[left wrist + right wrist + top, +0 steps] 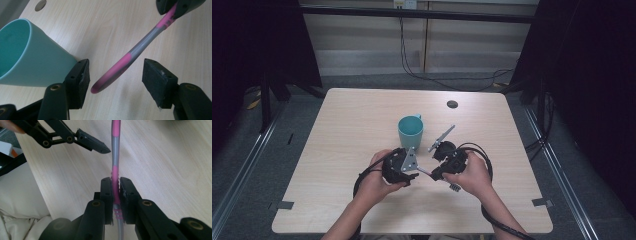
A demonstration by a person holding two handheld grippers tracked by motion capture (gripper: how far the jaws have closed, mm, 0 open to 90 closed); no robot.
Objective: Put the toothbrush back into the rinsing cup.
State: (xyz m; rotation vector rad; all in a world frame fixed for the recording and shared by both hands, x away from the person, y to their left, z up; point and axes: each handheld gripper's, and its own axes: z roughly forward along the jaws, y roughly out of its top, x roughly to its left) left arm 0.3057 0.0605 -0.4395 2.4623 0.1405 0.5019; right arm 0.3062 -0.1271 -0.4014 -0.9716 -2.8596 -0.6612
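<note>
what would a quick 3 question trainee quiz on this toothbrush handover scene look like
1. True or false: the right gripper is clamped on the pink and grey toothbrush.
2. Have the left gripper's pads closed on the toothbrush handle yet? A) yes, pressing on it B) no, the handle end lies between them with gaps on both sides C) the handle lies outside them.
3. What stands on the wooden table just beyond the two grippers?

Key:
1. True: its jaws pinch the handle from both sides.
2. B.
3. A teal mug, upright, mouth open upward.
</note>
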